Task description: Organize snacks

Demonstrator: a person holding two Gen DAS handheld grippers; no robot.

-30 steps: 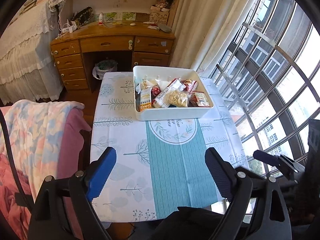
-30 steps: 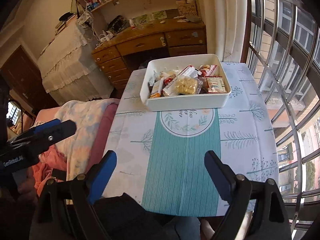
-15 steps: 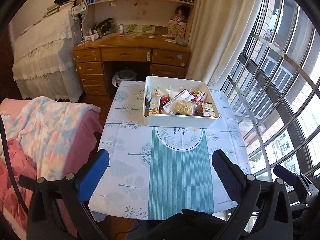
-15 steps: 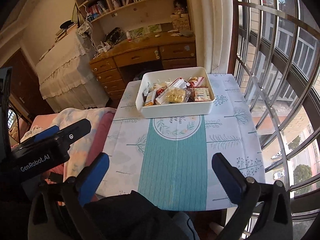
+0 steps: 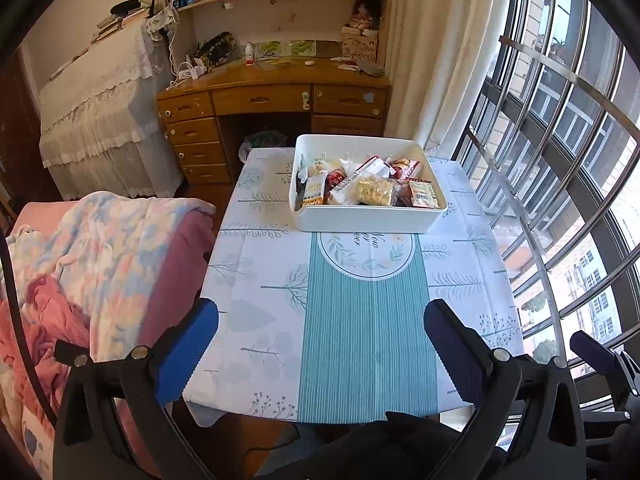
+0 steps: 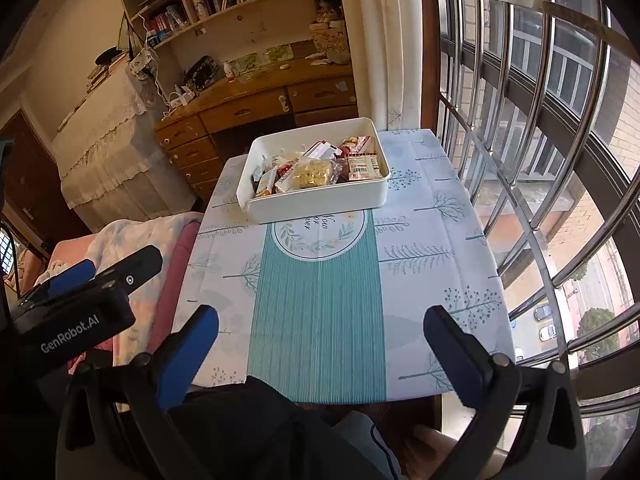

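A white bin [image 5: 368, 220] [image 6: 320, 200] stands at the far end of the table, full of several snack packets [image 5: 376, 191] [image 6: 316, 172]. My left gripper [image 5: 320, 344] is open and empty, held high above the table's near edge, far from the bin. My right gripper [image 6: 320, 344] is also open and empty, above the near edge. The left gripper shows at the left of the right wrist view [image 6: 80, 292]; the right gripper's tip shows at the lower right of the left wrist view [image 5: 600, 360].
The table wears a white and teal cloth [image 5: 360, 312] [image 6: 320, 300]. A pink blanket on a seat [image 5: 88, 264] lies to the left. A barred window [image 5: 560, 200] runs along the right. A wooden desk [image 5: 272, 100] stands behind the table.
Both grippers have pulled back and up from the table, so the bin looks smaller and farther. Both stay open and empty.
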